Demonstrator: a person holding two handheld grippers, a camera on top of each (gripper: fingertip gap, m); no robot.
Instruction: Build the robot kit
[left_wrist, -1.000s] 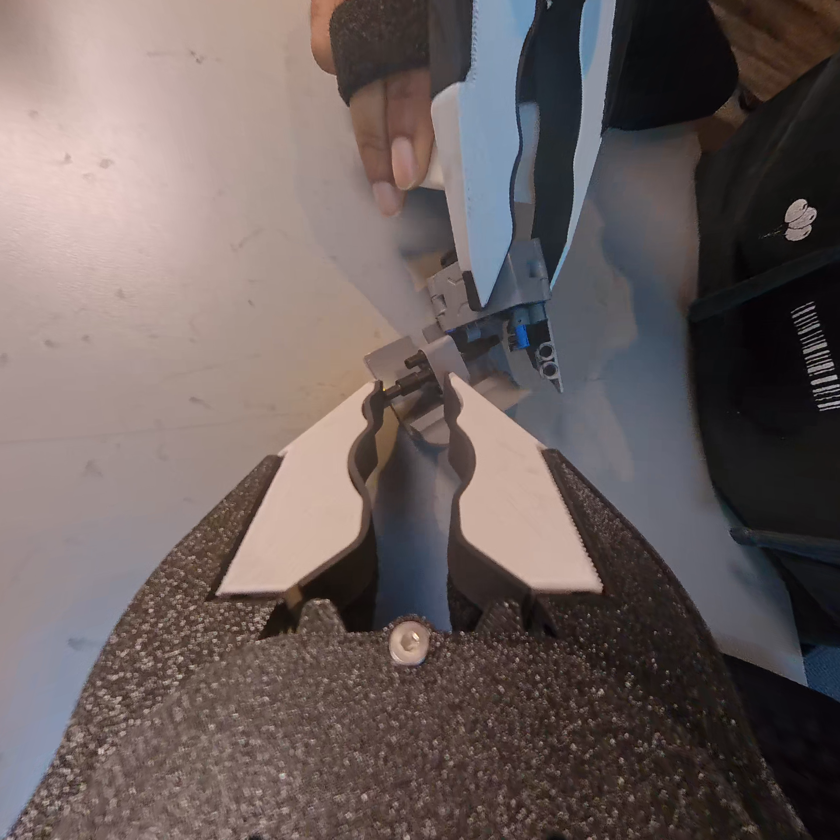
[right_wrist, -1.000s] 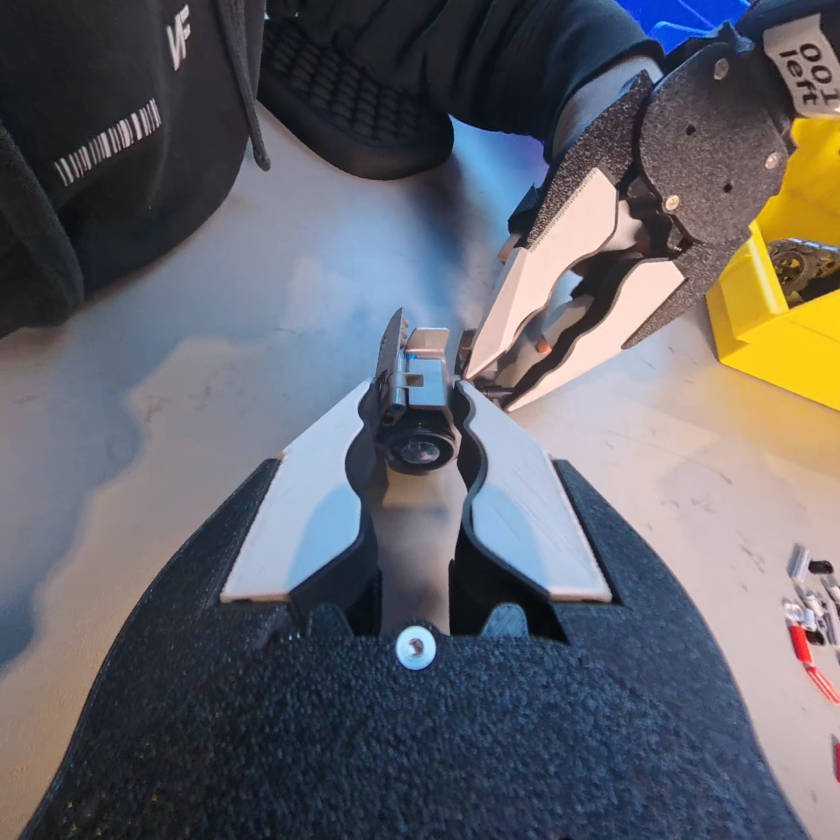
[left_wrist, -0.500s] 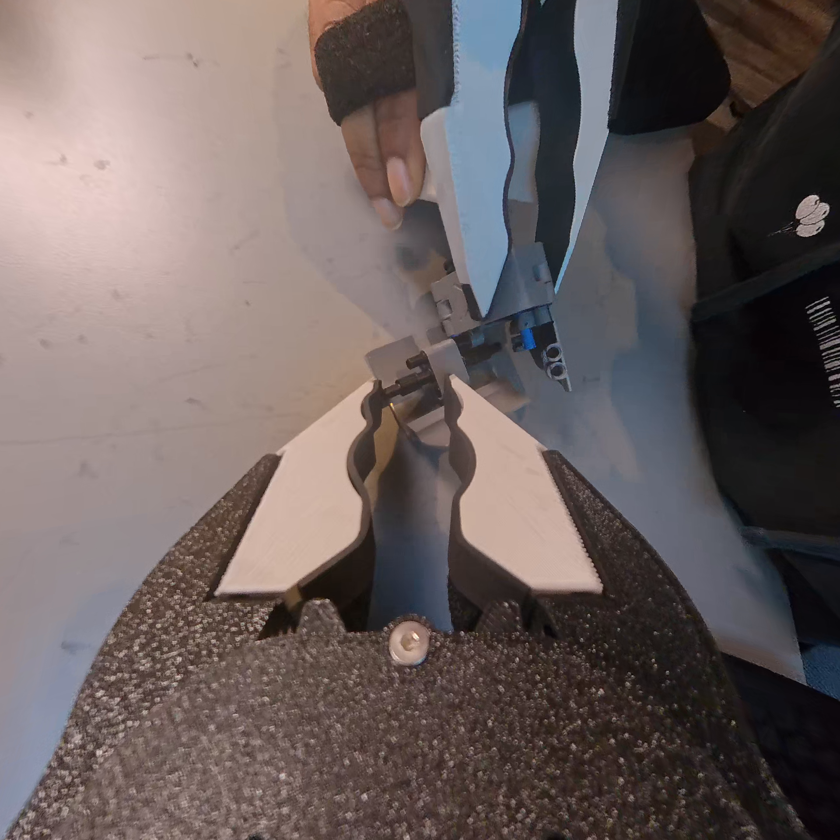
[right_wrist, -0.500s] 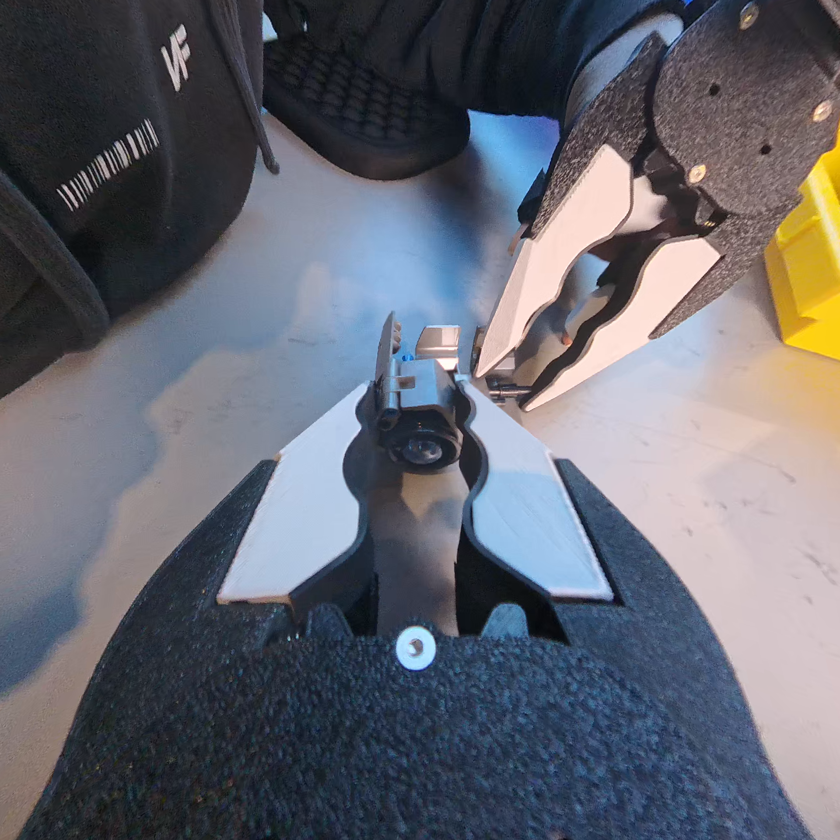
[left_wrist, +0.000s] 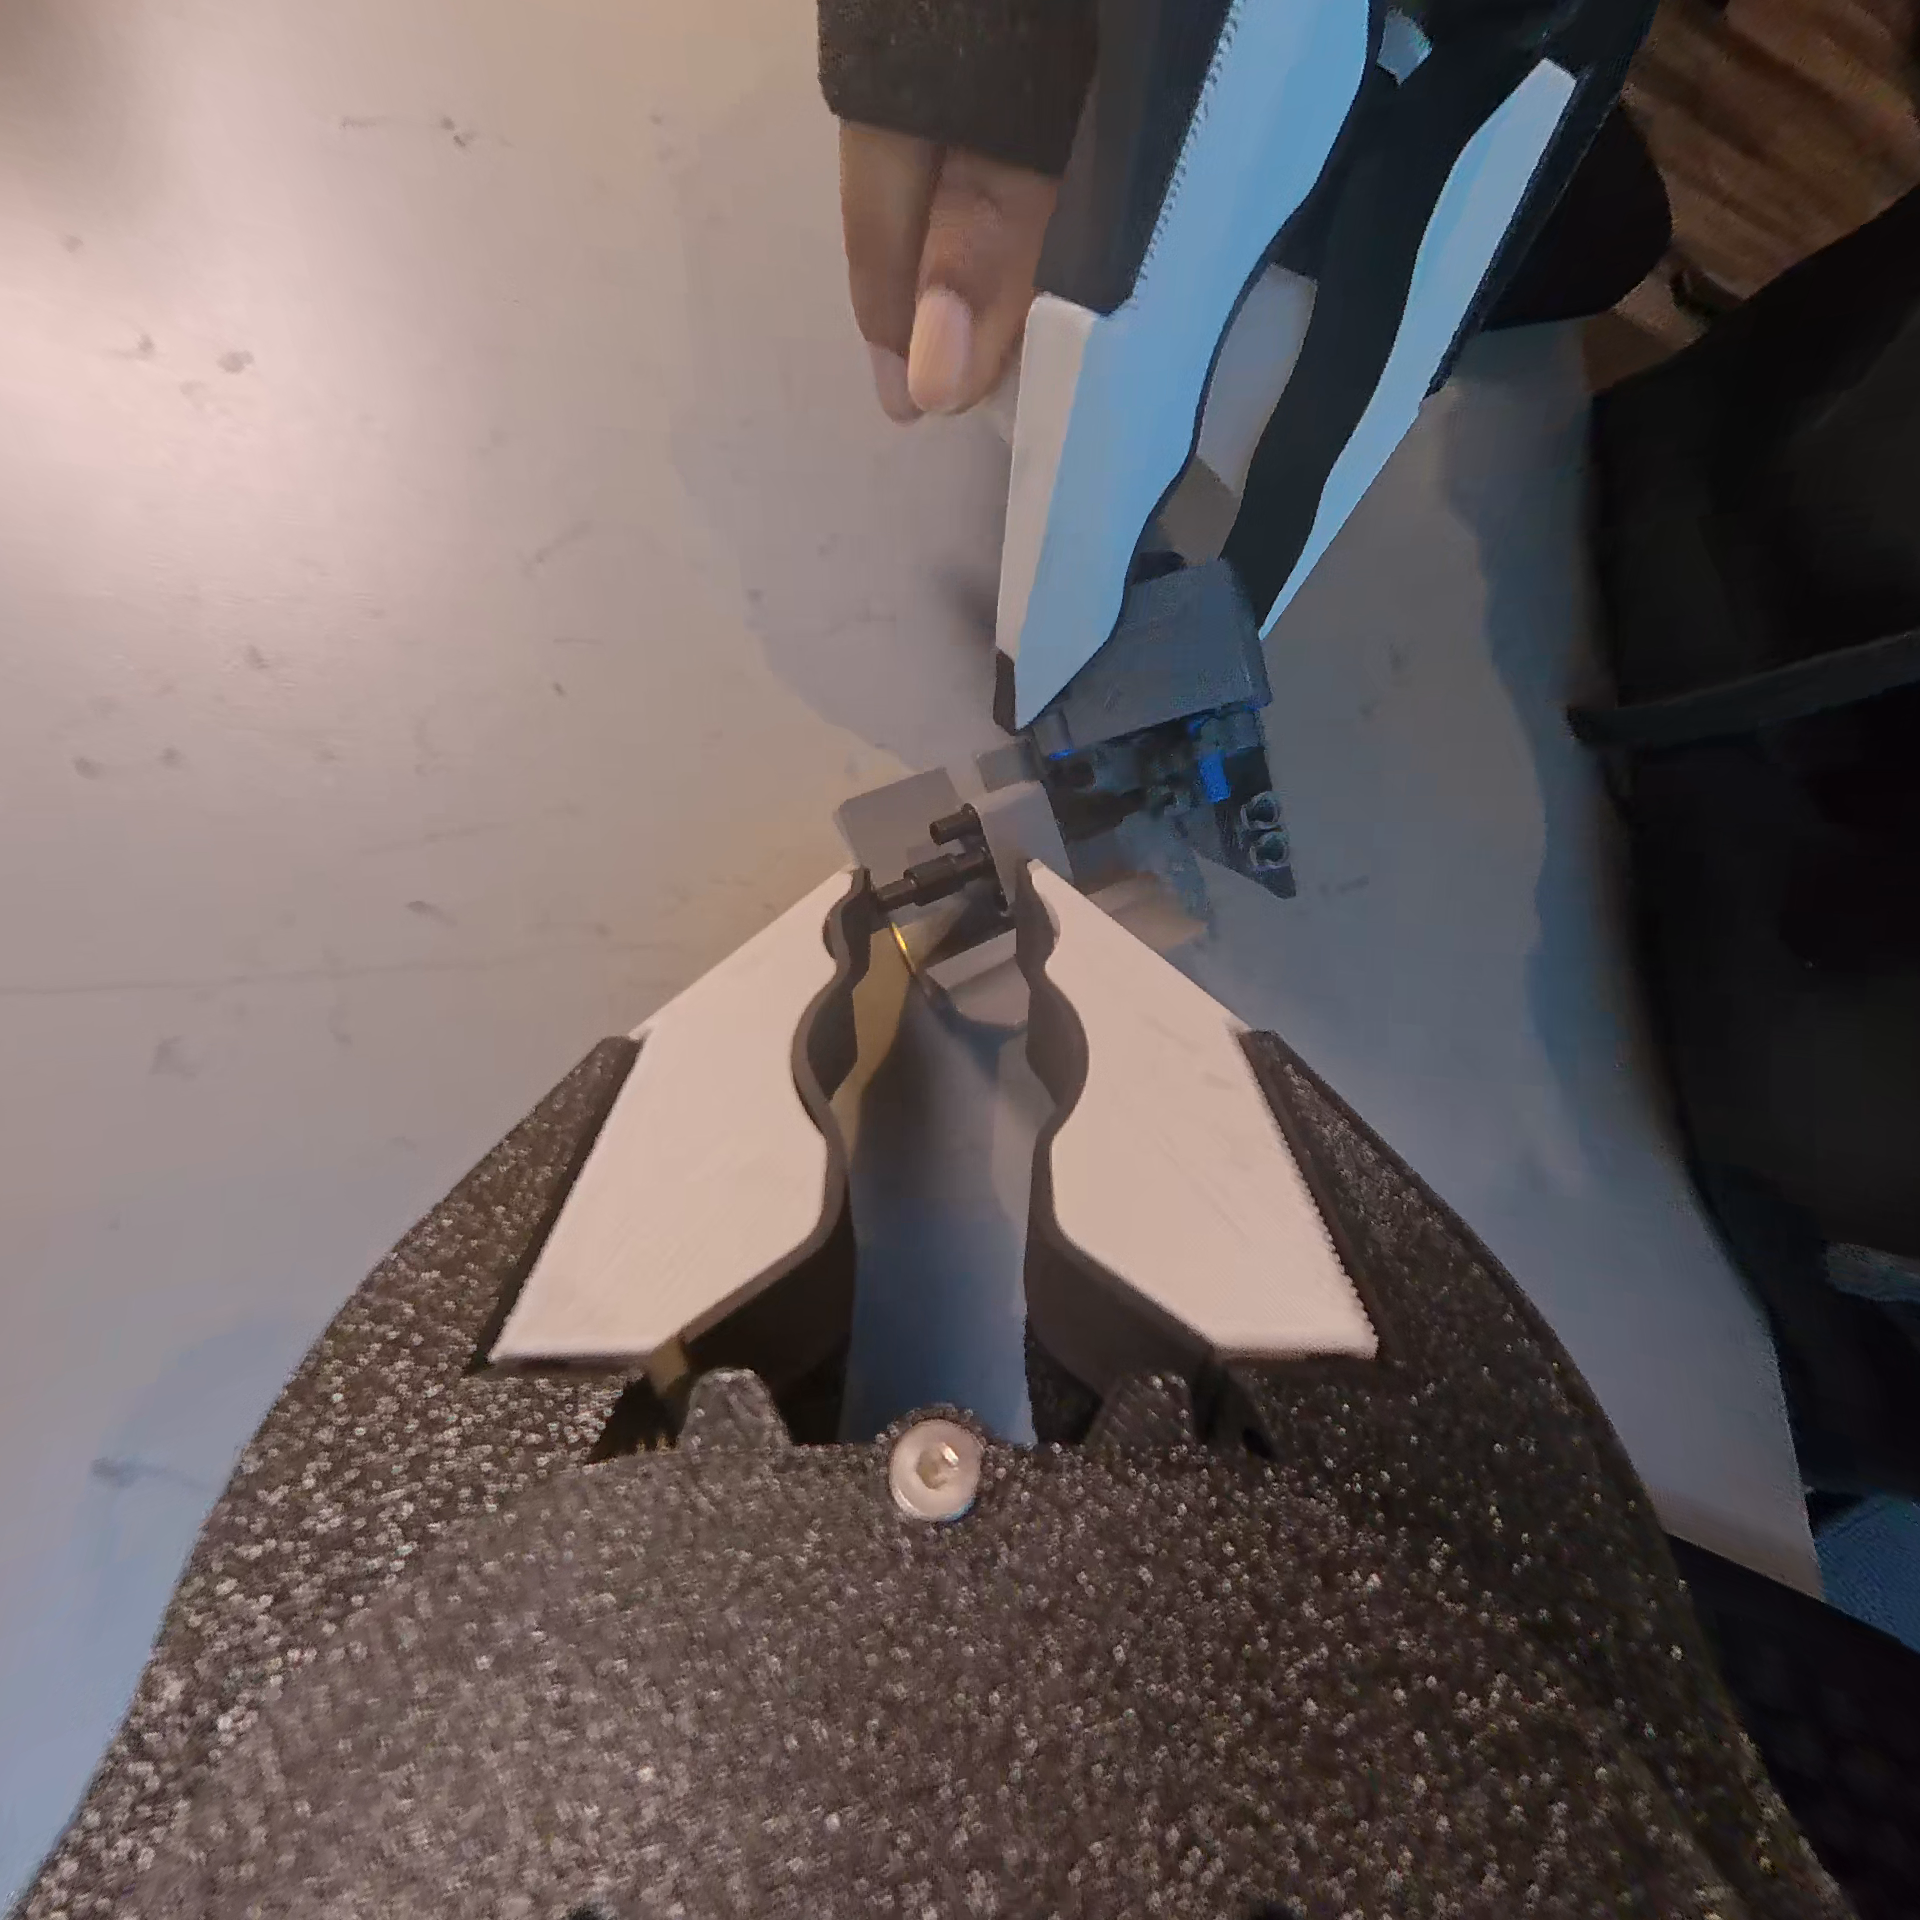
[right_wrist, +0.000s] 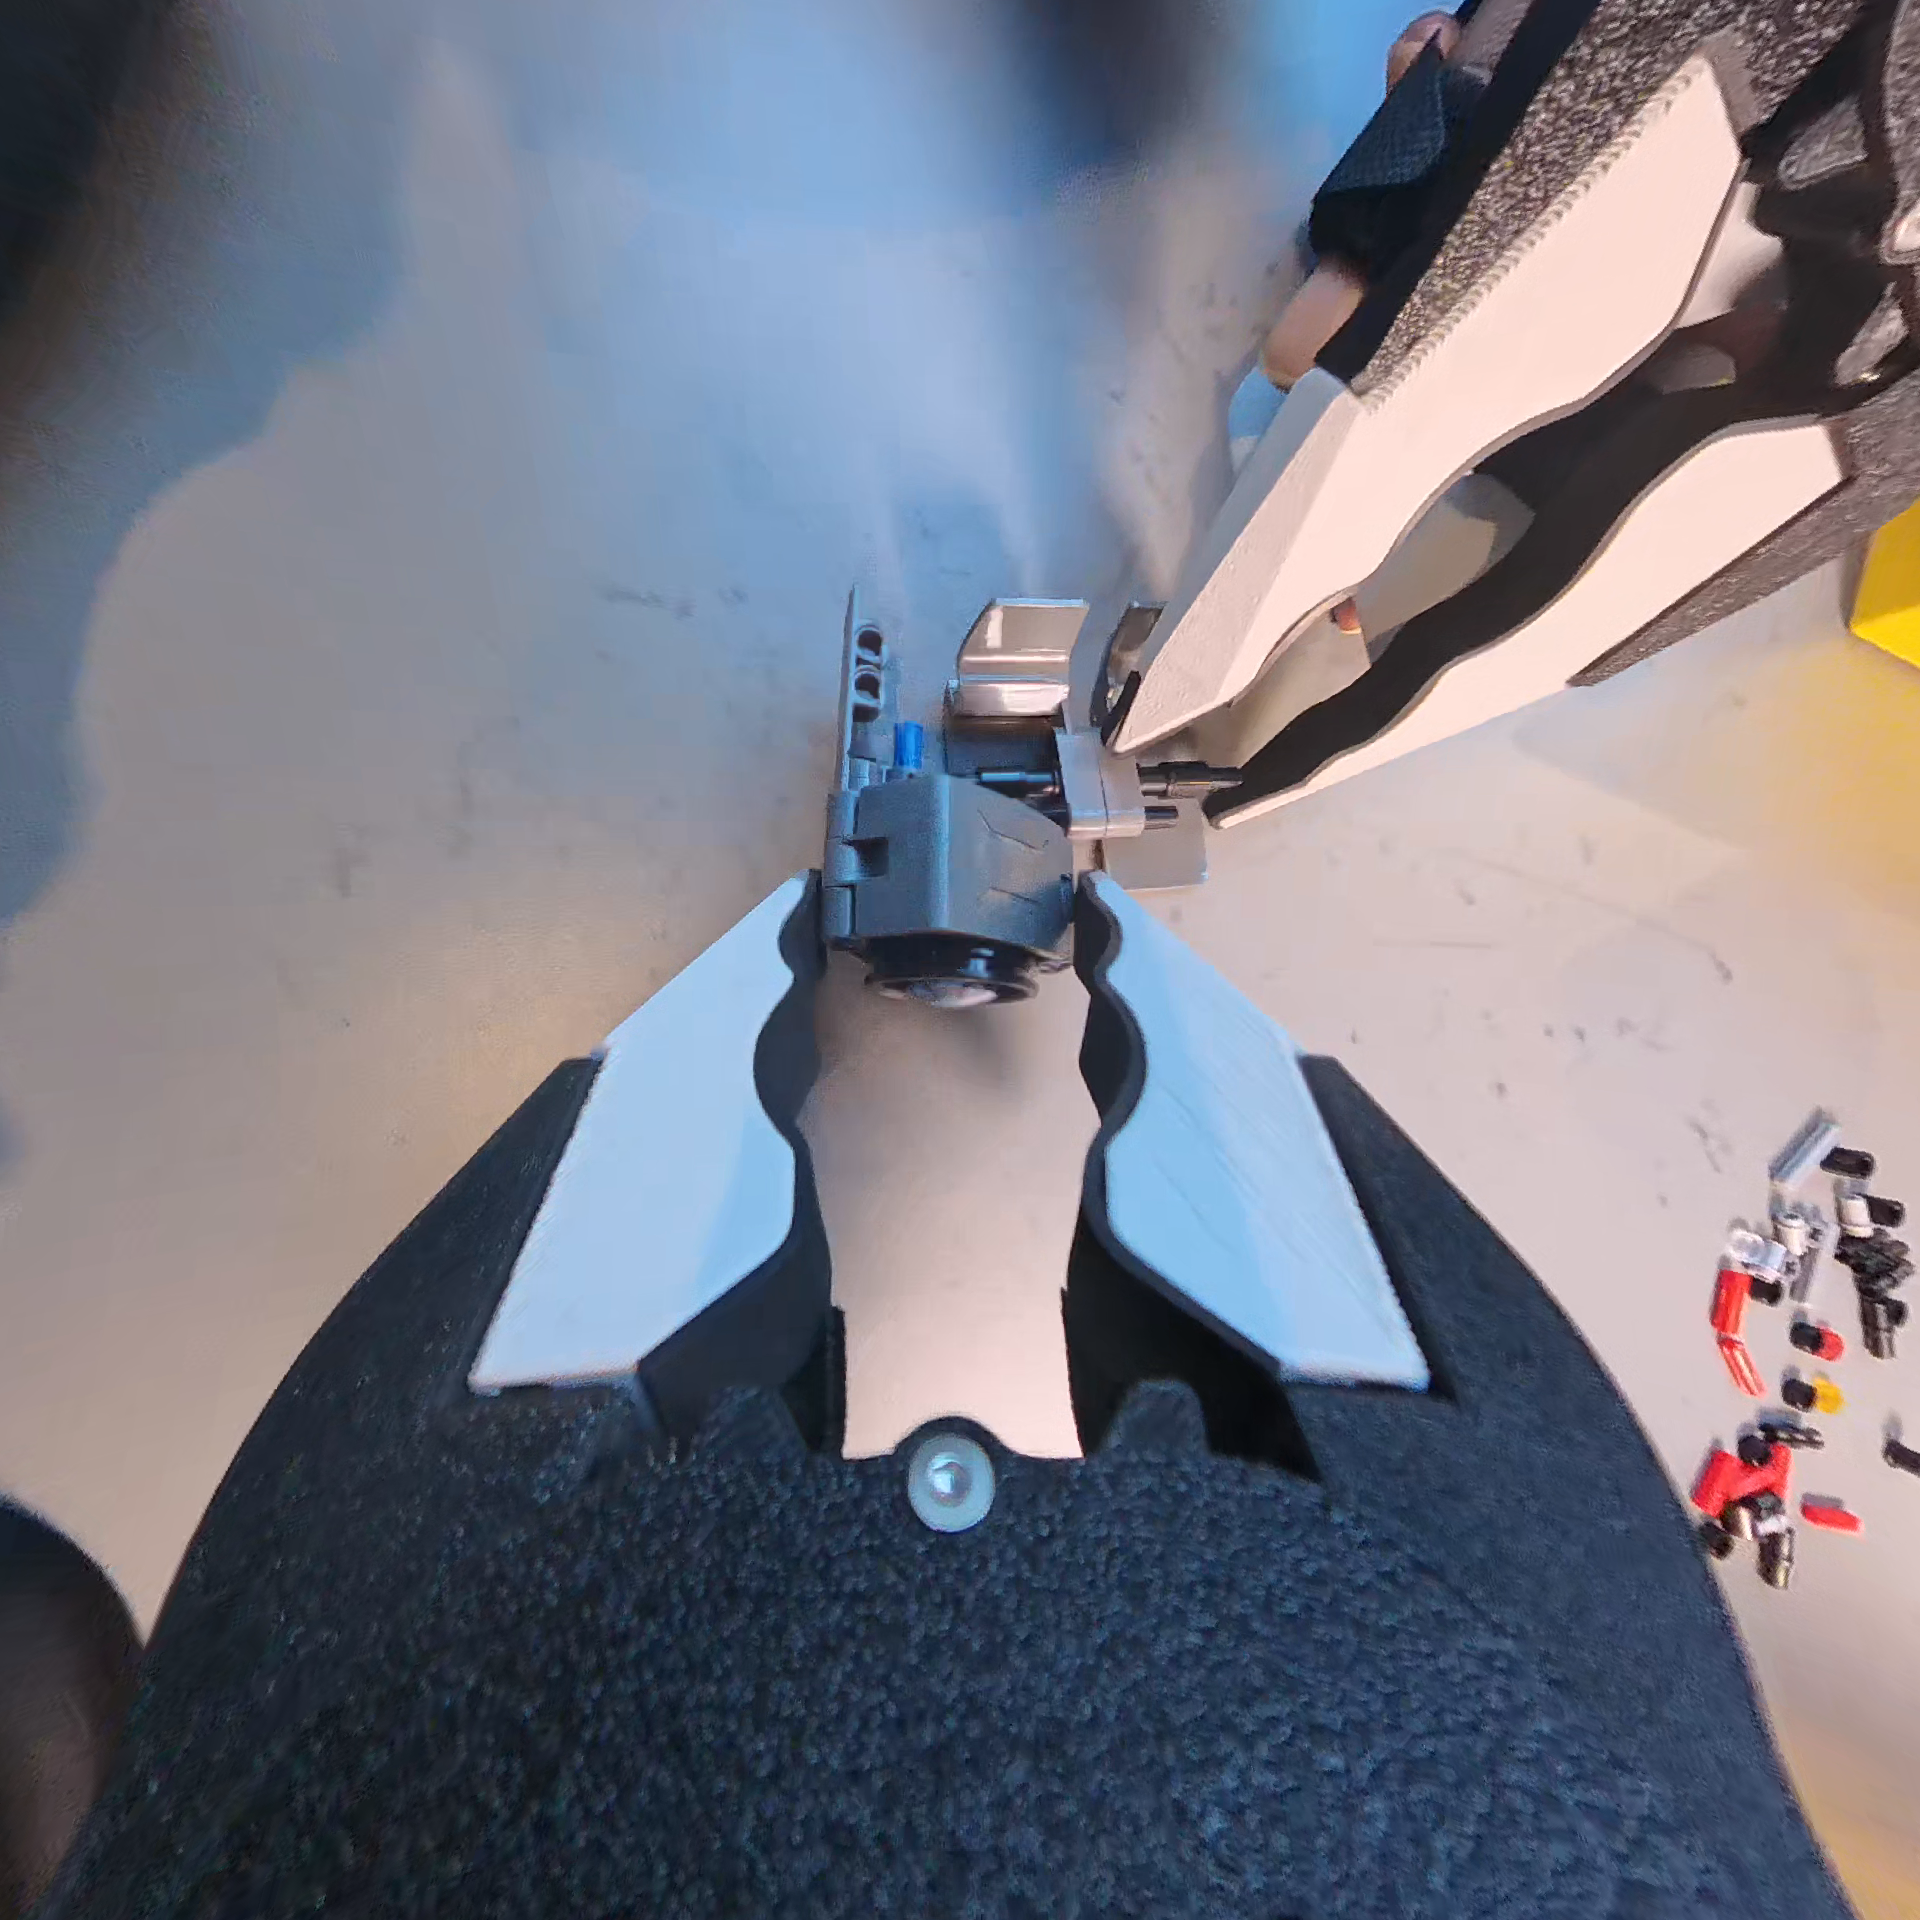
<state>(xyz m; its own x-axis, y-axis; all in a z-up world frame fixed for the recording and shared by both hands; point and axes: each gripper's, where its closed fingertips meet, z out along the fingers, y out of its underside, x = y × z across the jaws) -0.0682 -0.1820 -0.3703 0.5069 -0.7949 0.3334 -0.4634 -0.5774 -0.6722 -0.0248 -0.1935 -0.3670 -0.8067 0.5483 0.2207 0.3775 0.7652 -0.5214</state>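
My left gripper (left_wrist: 940, 894) is shut on a small light grey plate (left_wrist: 894, 821) with two black pins (left_wrist: 935, 873), just above the pale table (left_wrist: 312, 623). My right gripper (right_wrist: 948, 891) pinches a dark grey brick assembly (right_wrist: 956, 862), which has a black wheel and a blue pin, at its very tips. In the left wrist view the right gripper (left_wrist: 1143, 675) comes in from the top with that assembly (left_wrist: 1174, 665). In the right wrist view the left gripper (right_wrist: 1174, 774) holds the plate (right_wrist: 1132, 831) against the assembly's right side.
Several small red, black and grey loose parts (right_wrist: 1808, 1351) lie on the table at the right. A yellow bin corner (right_wrist: 1891, 603) shows at the right edge. A person's hand (left_wrist: 935, 260) and black clothing (left_wrist: 1766, 935) are close by.
The right jaws stand wider, with the assembly now at their tips. The right gripper has shifted up and right in the left wrist view. The yellow bin has slid almost out of view.
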